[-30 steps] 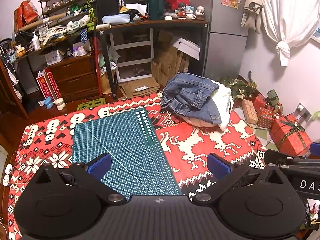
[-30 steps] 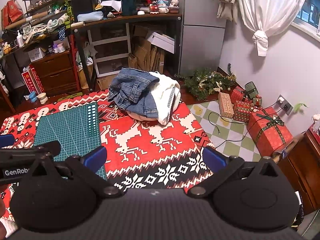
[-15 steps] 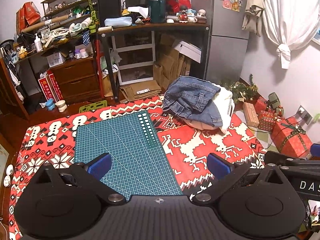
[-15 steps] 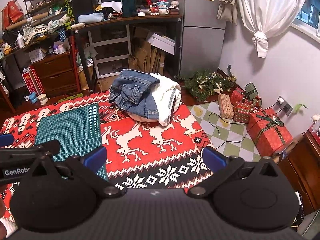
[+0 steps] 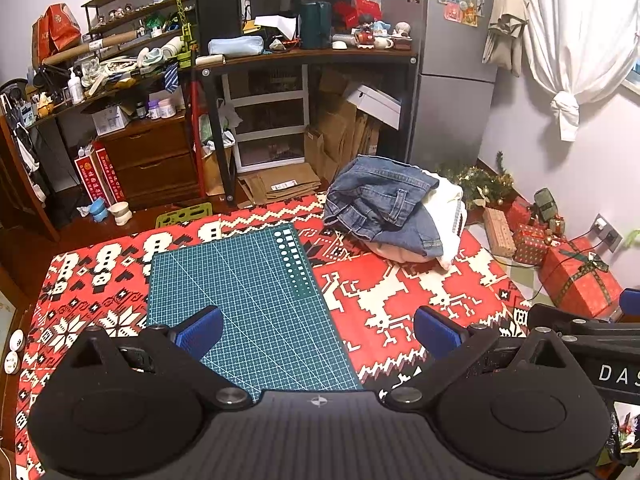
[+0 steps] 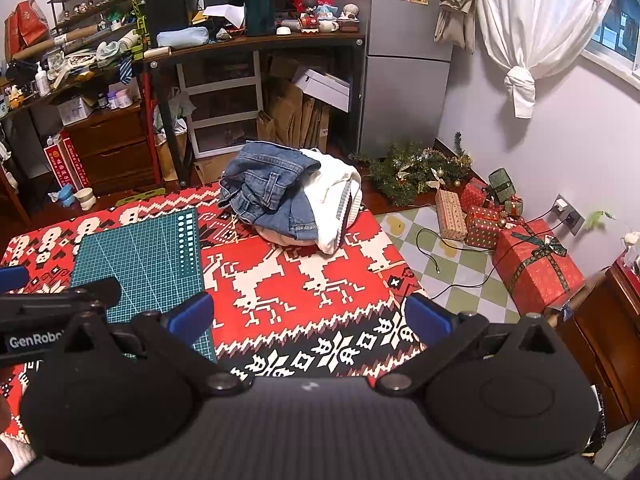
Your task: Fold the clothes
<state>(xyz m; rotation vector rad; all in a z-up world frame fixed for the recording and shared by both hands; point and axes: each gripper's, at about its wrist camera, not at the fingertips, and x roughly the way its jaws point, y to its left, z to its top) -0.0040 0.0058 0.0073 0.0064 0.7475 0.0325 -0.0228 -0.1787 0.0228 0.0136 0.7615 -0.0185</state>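
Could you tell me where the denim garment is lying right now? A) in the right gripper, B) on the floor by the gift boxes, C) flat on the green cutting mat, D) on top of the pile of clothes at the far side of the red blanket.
D: the denim garment sits crumpled atop the pile of clothes on the red blanket, away from the green cutting mat.

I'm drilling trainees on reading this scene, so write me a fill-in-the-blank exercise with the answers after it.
1. The denim garment lies on top of a ____ garment in the pile.
2. The green cutting mat lies on the red patterned ____.
3. Both the left hand-held gripper and the right hand-held gripper are ____ and hold nothing.
4. The red gift box stands on the ____.

Answers: white; blanket; open; floor
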